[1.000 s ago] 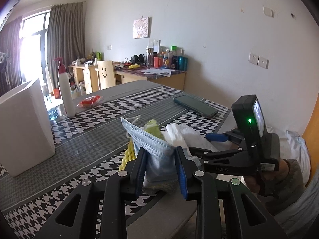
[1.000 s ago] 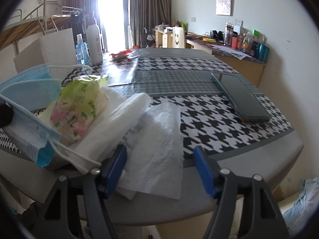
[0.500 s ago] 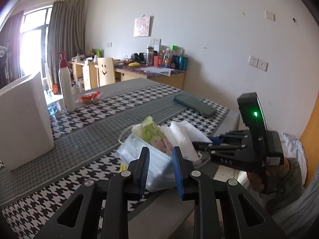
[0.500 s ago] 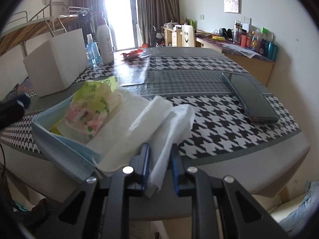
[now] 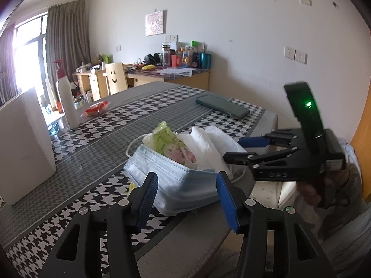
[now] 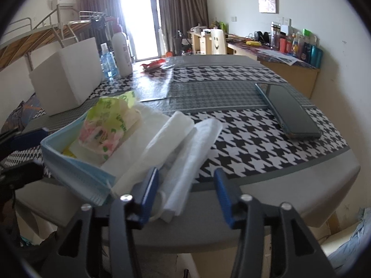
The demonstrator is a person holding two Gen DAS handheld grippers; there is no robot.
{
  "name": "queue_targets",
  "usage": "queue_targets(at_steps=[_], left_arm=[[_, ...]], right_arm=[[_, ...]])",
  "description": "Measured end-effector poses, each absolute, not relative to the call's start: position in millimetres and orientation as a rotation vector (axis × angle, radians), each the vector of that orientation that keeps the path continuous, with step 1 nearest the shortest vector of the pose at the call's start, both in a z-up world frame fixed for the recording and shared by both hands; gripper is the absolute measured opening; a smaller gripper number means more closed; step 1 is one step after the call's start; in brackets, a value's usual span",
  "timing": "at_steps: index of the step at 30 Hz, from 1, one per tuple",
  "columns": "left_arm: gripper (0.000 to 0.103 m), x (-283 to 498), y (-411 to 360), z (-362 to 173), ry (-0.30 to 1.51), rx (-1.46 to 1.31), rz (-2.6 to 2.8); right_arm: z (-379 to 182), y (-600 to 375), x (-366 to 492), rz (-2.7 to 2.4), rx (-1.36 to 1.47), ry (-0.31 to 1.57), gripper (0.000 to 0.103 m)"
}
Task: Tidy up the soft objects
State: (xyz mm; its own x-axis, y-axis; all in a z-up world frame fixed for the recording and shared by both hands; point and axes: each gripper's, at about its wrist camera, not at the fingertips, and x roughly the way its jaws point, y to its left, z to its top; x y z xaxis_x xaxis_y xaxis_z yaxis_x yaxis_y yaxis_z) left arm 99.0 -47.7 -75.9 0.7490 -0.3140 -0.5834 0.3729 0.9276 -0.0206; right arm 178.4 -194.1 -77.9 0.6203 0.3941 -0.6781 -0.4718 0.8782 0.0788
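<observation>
With both grippers, left [image 5: 186, 199] and right [image 6: 184, 195], spread open and empty, the mask-wrapped stack [image 5: 176, 171] rests gathered at the table [image 6: 289, 194] corner; apparently just set down.

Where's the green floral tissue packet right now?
The green floral tissue packet lies on top of the soft pile at the table's near edge, between the blue pleated face mask on its left and the folded white tissues on its right.

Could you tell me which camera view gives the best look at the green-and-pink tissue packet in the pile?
The right wrist view: the tissue packet lies nearly whole and unobstructed, resting on the white tissues behind the blue face mask. In the left wrist view the mask hides the packet's near side, so only its top shows.
</observation>
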Motion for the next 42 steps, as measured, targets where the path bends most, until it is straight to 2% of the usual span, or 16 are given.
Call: queue_targets(at_steps=[4, 13, 14, 17, 24, 39, 42], left_arm=[[0.055, 99.2, -53.7, -80.4, 0.625, 0.126, -0.382], [0.055, 106.8, -64.7, -89.9, 0.636, 0.19, -0.36], [0.053, 108.2, -65.4, -90.7, 0.637, 0.194, -0.36], [0.031, 110.8, -67.0, -94.5, 0.655, 0.211, -0.339], [0.017, 109.3, -57.8, -92.1, 0.651, 0.2, -0.319], [0.016, 69.5, -26.0, -40.5, 0.51, 0.122, -0.333], [0.016, 65.3, -19.3, -36.2, 0.489, 0.111, -0.317]], right_arm=[[-77.0, -201.0, 173.2, 0.51, -0.122, 0.744, 0.063], [-75.6, -207.7, 180.3, 0.489, -0.054, 0.751, 0.064], [-75.0, -206.9, 181.5, 0.49, -0.052, 0.751, 0.064], [-75.5, -206.4, 183.5, 0.482, -0.046, 0.755, 0.064], [-75.0, -209.3, 187.5, 0.471, -0.038, 0.762, 0.064], [-77.8, -203.7, 198.0, 0.471, -0.018, 0.797, 0.064], [-79.3, -200.2, 200.3, 0.478, -0.013, 0.811, 0.055]])
